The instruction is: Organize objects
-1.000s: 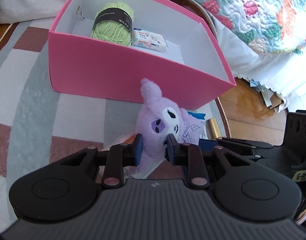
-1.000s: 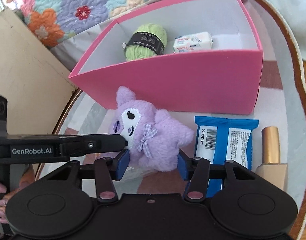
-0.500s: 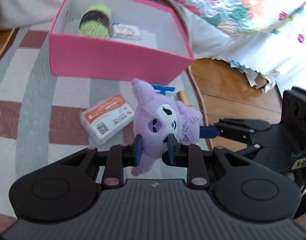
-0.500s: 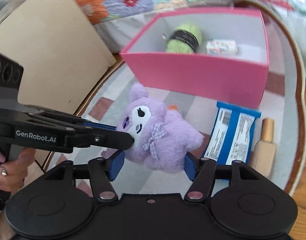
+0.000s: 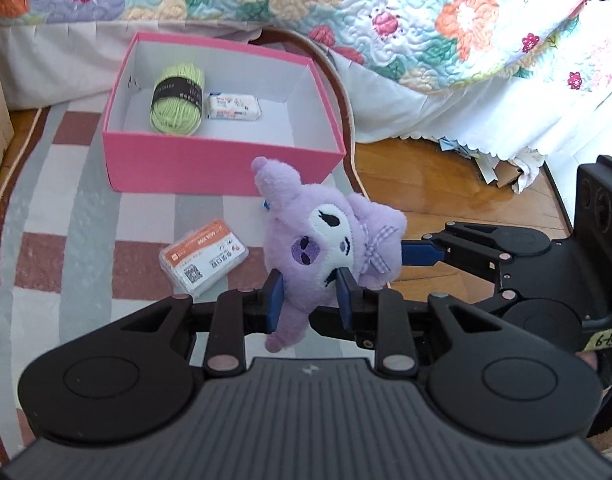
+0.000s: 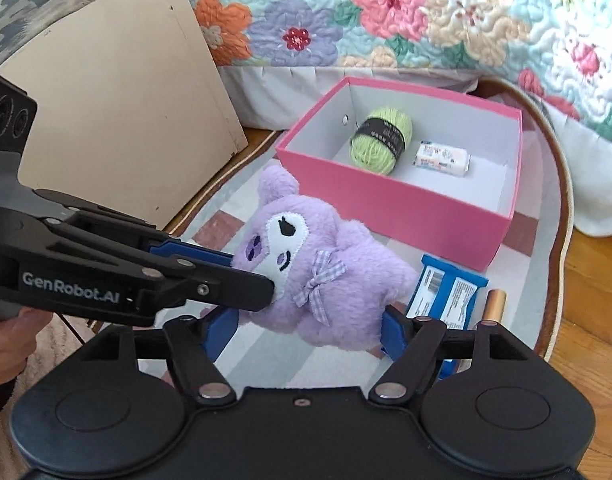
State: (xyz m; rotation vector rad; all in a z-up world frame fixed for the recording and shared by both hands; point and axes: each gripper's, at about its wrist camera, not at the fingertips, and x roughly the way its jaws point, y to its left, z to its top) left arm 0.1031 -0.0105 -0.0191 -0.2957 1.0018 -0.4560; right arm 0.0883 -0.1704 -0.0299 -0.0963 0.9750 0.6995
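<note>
Both grippers are on the purple plush toy [image 5: 326, 240] and it hangs clear above the rug [image 5: 66, 216]: the left gripper [image 5: 309, 300] pinches its lower head between blue pads, while the right gripper [image 6: 310, 330] squeezes the body from either side, jaws set wide around the fluffy bulk. From the left wrist view the pink box [image 5: 210, 168] sits at about eleven o'clock from the toy, open and waiting. By my reckoning the job is partly done: a green yarn ball [image 5: 178, 98] and a small white packet [image 5: 234, 106] already lie inside the box, the packet just to the yarn's three o'clock. What's left looks like the plush itself, then the orange-labelled plastic pack [image 5: 204, 256] on the rug at the toy's nine o'clock, plus, in the right wrist view, a blue wrapper [image 6: 450, 292] and a gold-capped bottle [image 6: 492, 304] at roughly three o'clock of the toy. Hard to call a few things, mind: the bottle is mostly cut off behind the right gripper's frame, the wrapper's lower end is hidden too, the printing on every label is too small to read, and the plush's underside can't be seen, so exactly how deep the right pads bite stays unclear.
</note>
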